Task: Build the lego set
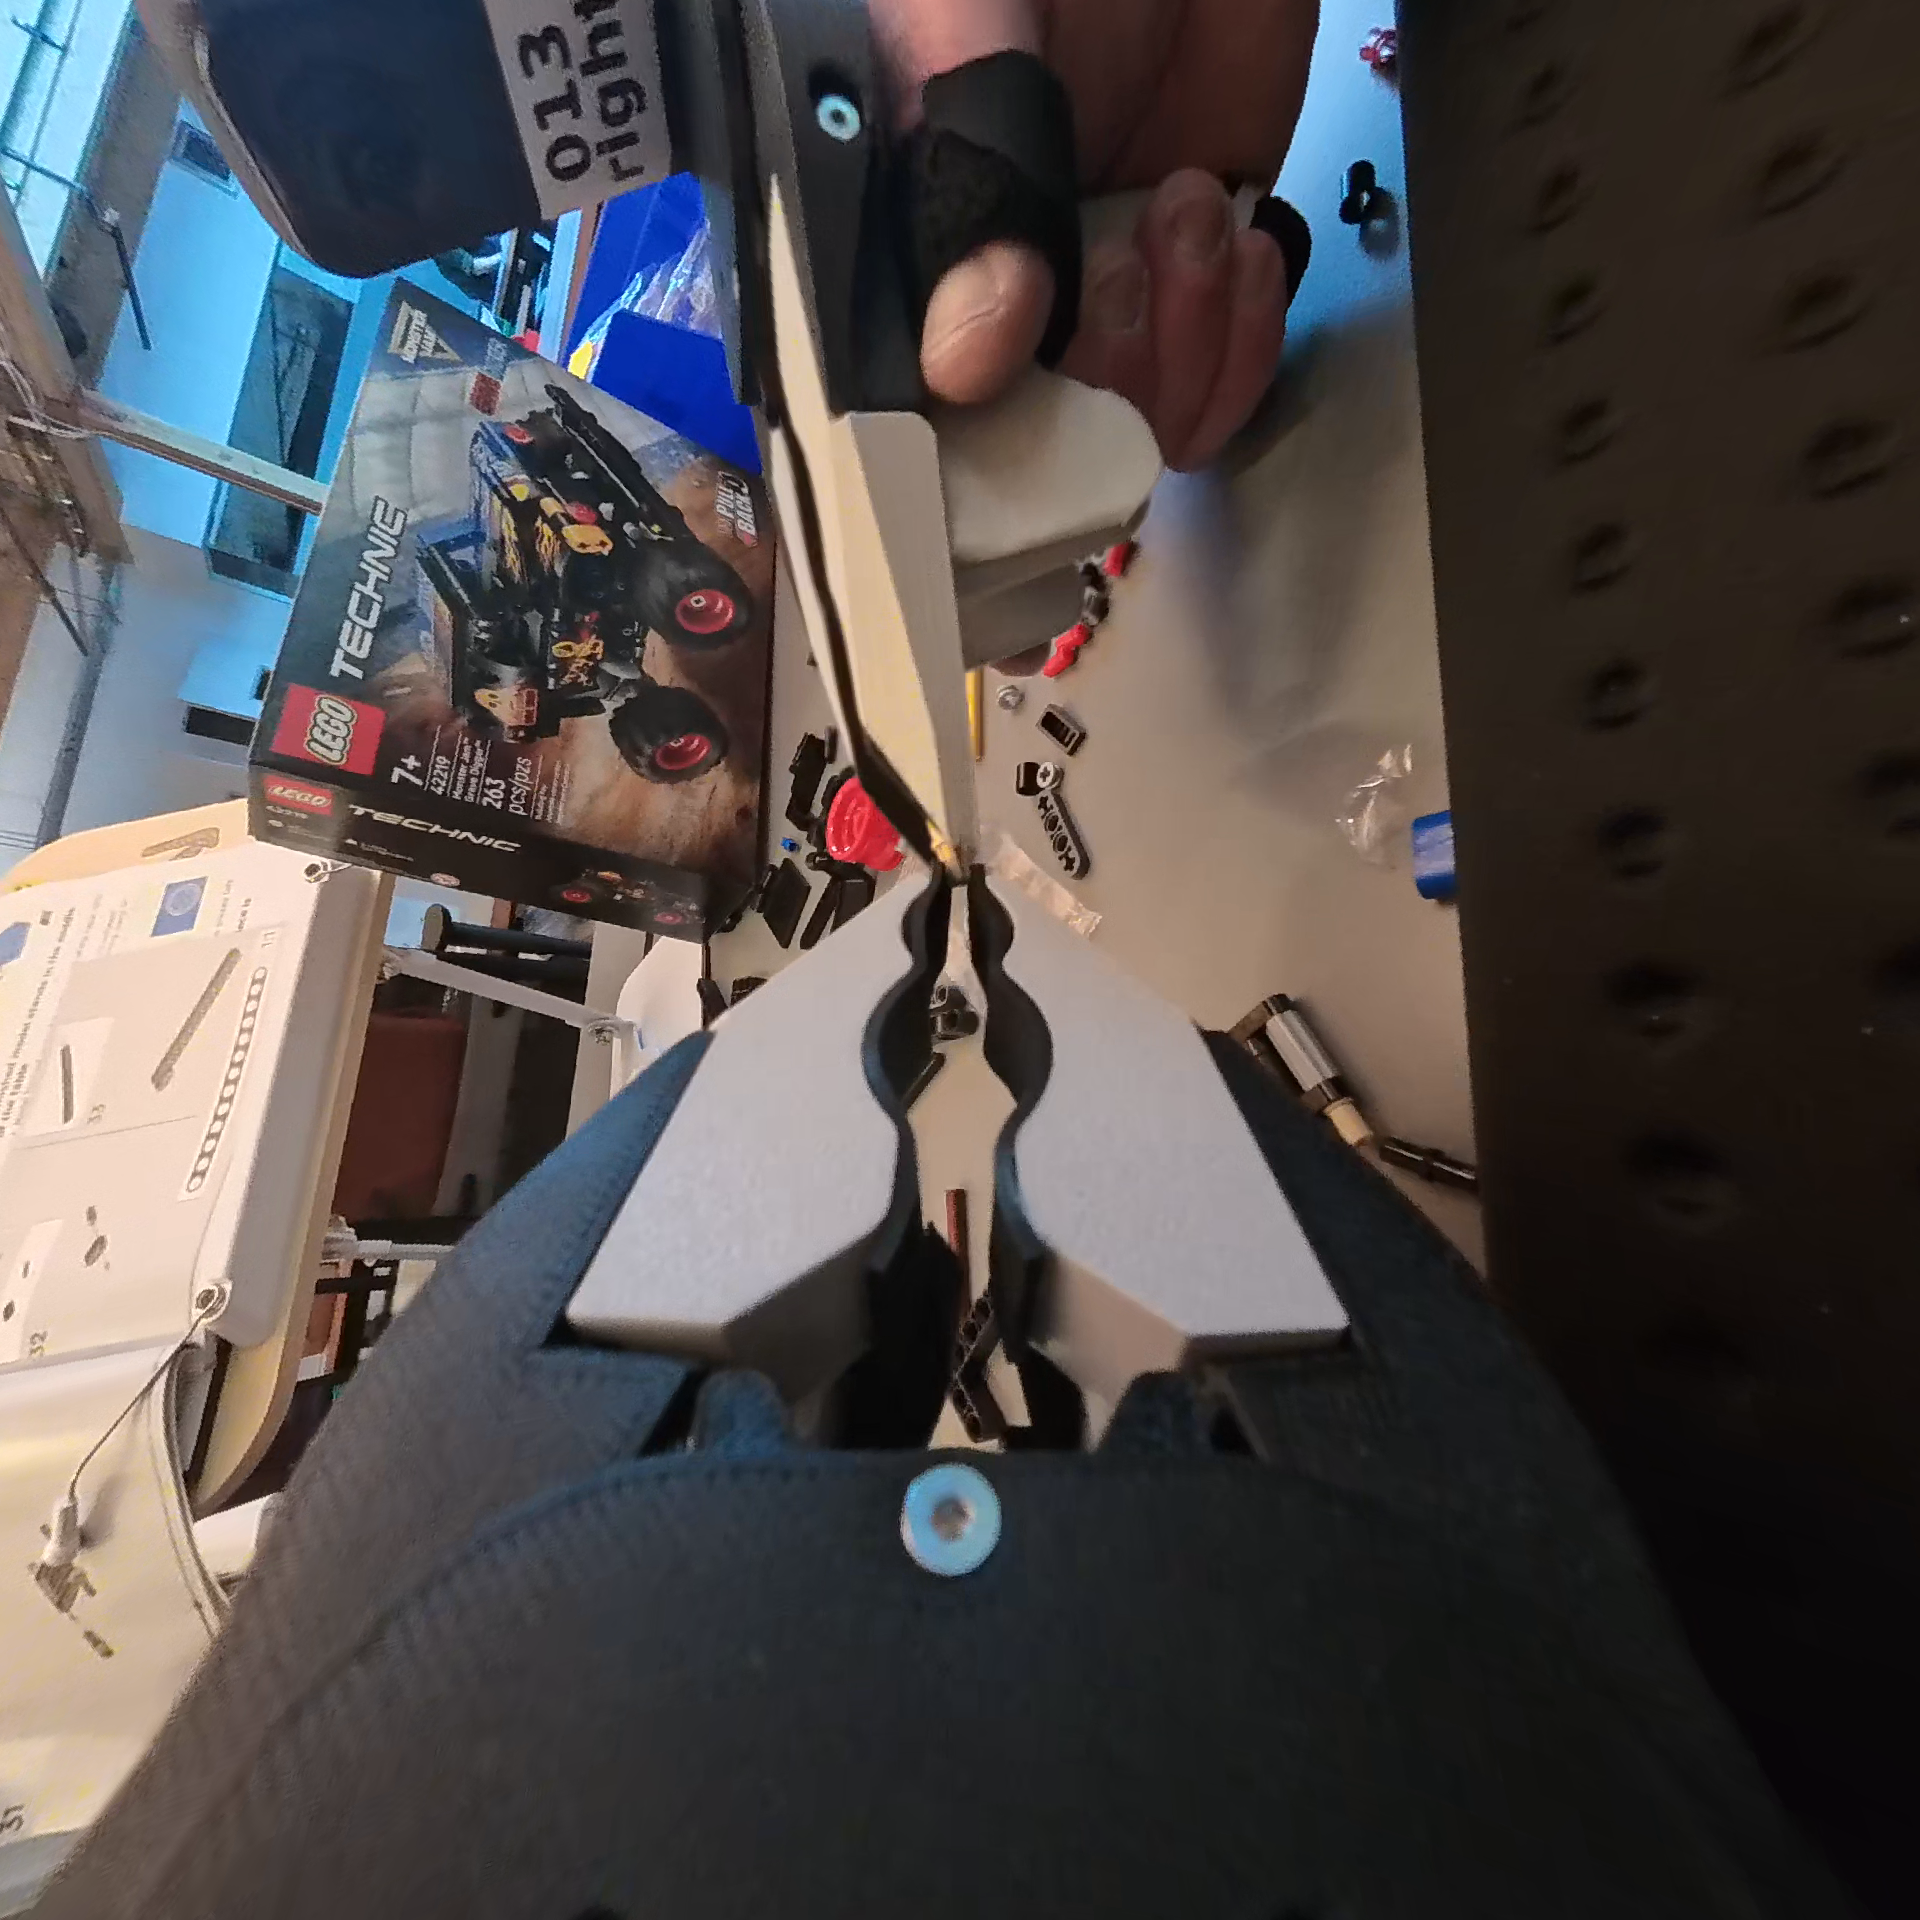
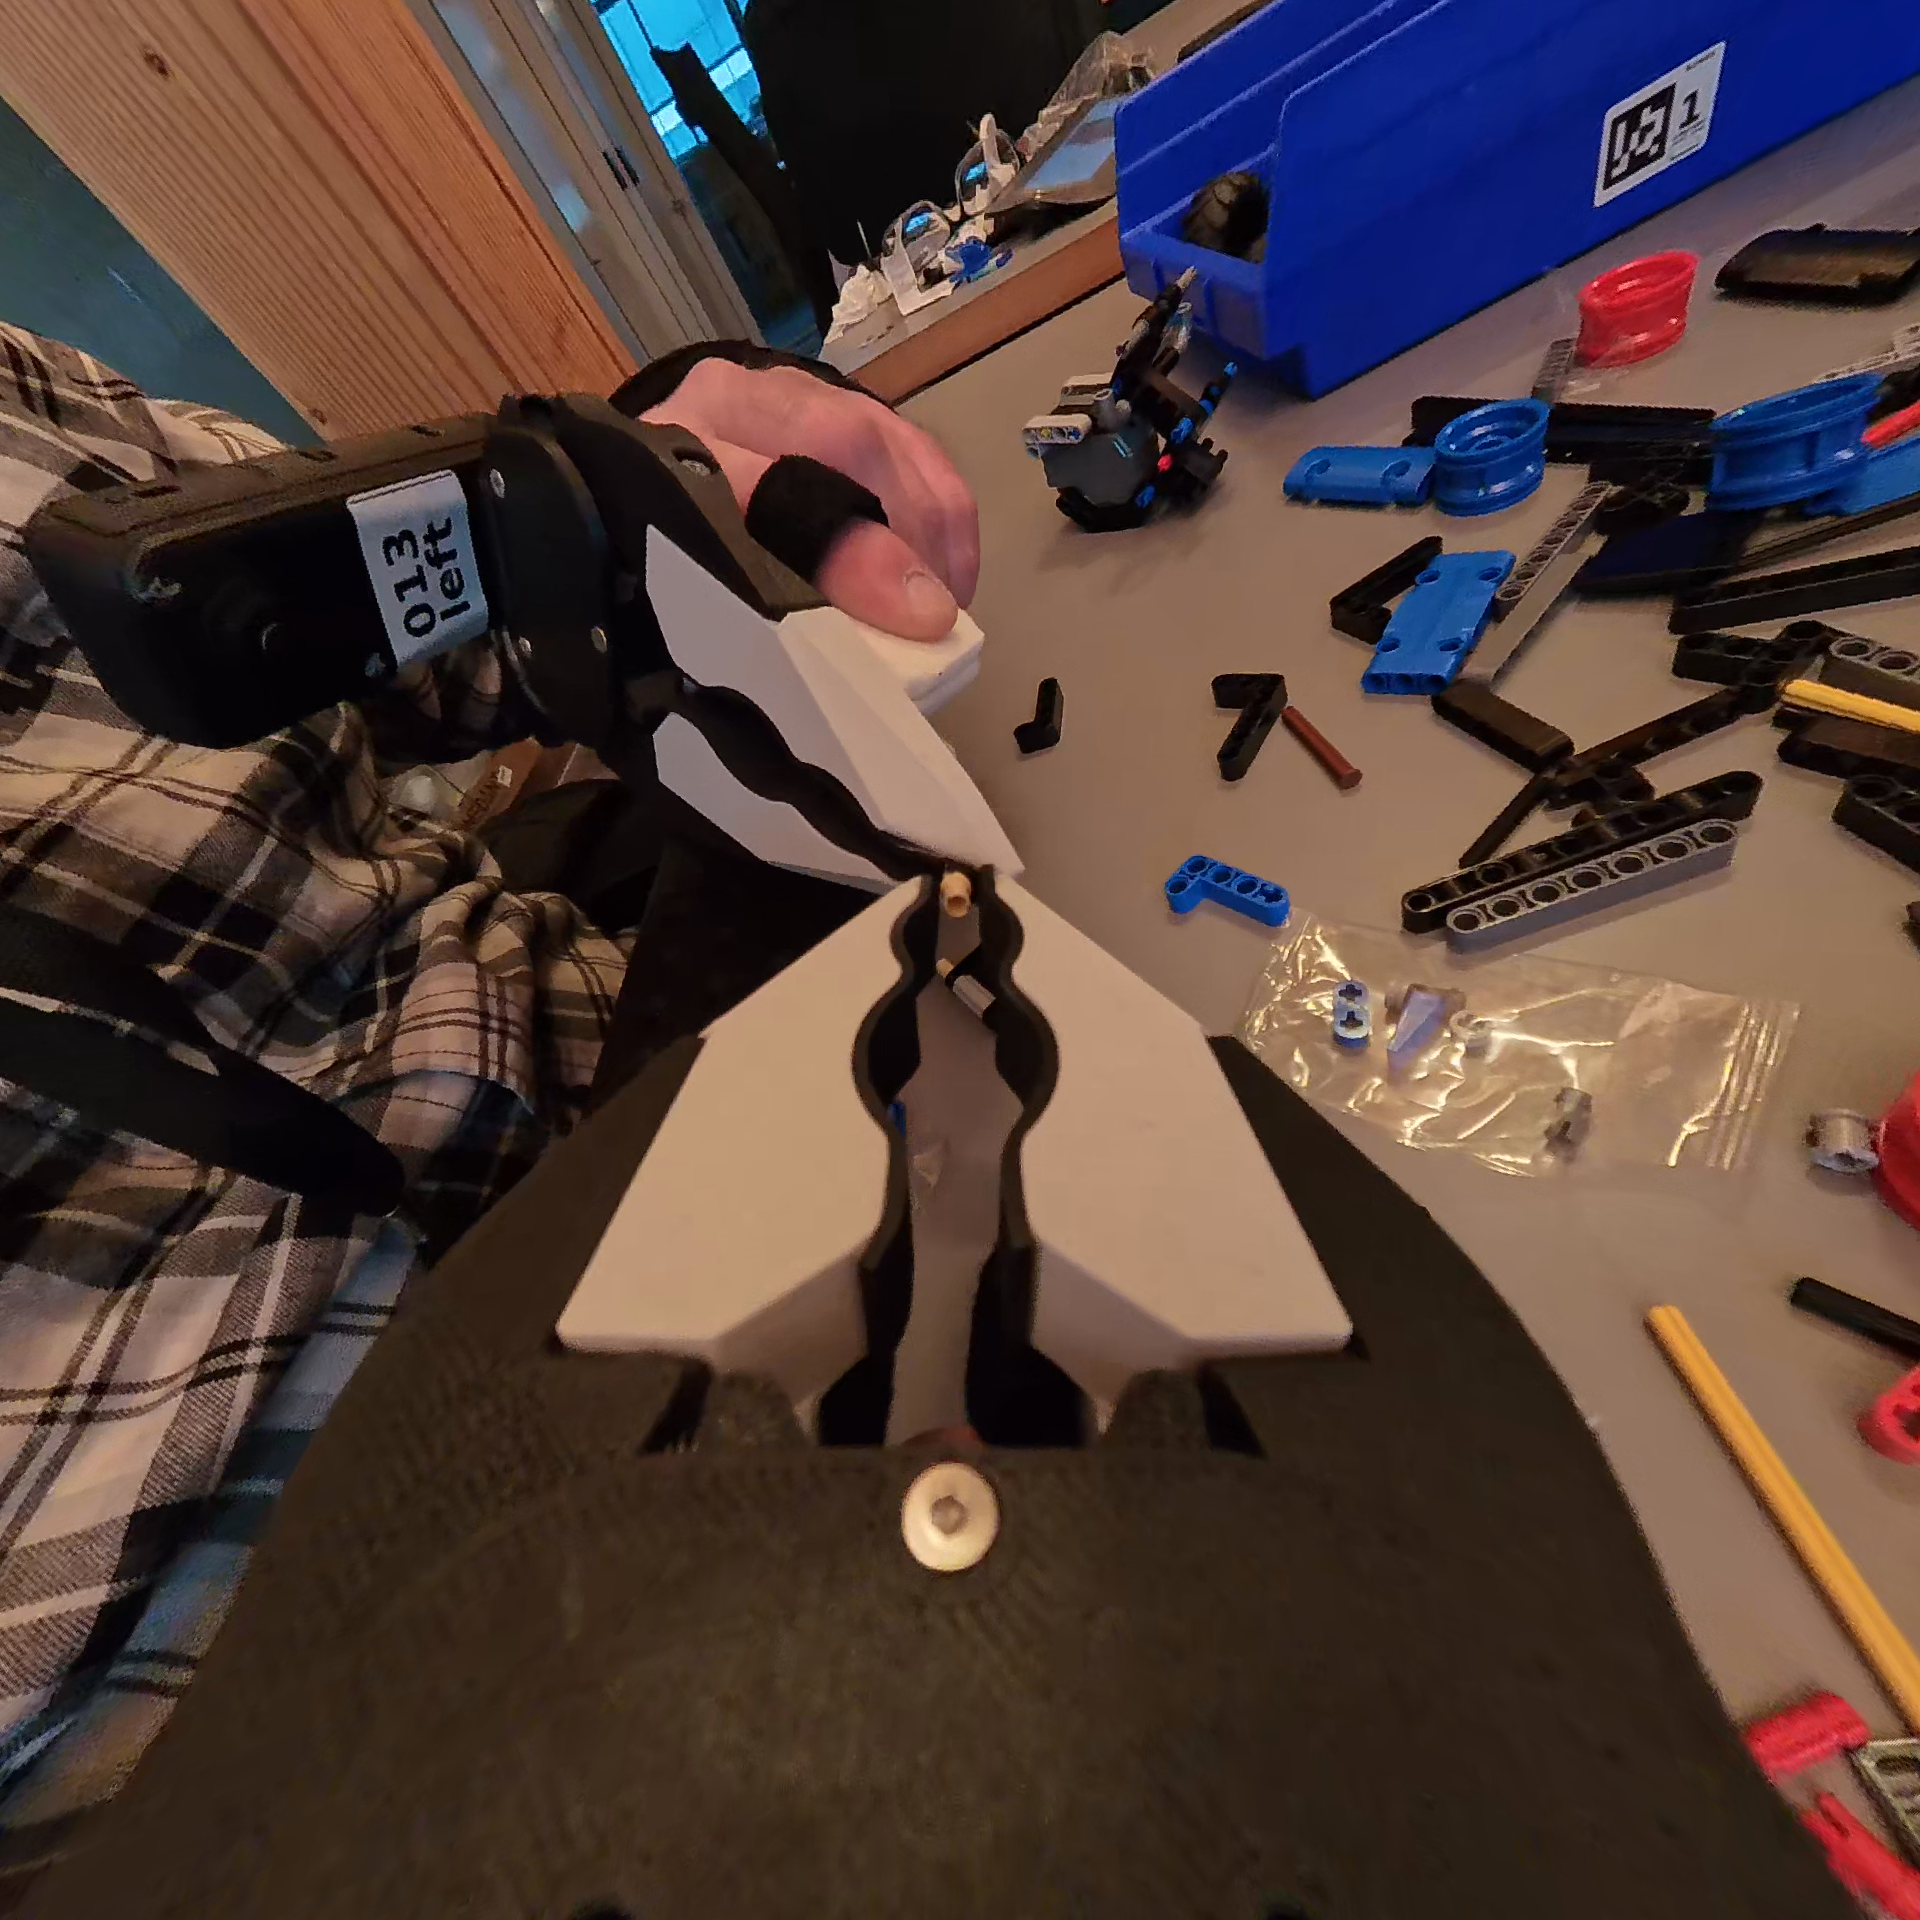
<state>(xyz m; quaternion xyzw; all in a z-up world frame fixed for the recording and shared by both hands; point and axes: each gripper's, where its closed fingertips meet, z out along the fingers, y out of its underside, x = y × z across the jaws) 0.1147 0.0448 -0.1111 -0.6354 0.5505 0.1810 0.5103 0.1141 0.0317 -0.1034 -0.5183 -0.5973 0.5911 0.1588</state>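
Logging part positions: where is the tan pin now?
Right wrist view, centre: the tan pin sits pinched at the right tongs' tips, touching the left tongs' tips.

The table (image 2: 1195, 790) was grey. The storage bin (image 2: 1455, 156) on it was bright blue, with a black-and-white marker sticker. Loose beams (image 2: 1579, 873) were black and grey, a small L-shaped piece (image 2: 1226, 888) blue, a wheel hub (image 2: 1636, 307) red, a long axle (image 2: 1787, 1507) yellow, a short axle (image 2: 1320, 746) dark brown. The peg (image 2: 956, 894) at the right gripper (image 2: 954, 883) tips was tan. Both grippers had white fingers with black inner pads and black bodies. The person's shirt (image 2: 260, 987) was plaid in black, white and beige. The set box (image 1: 520, 665) was black with red logo patches.
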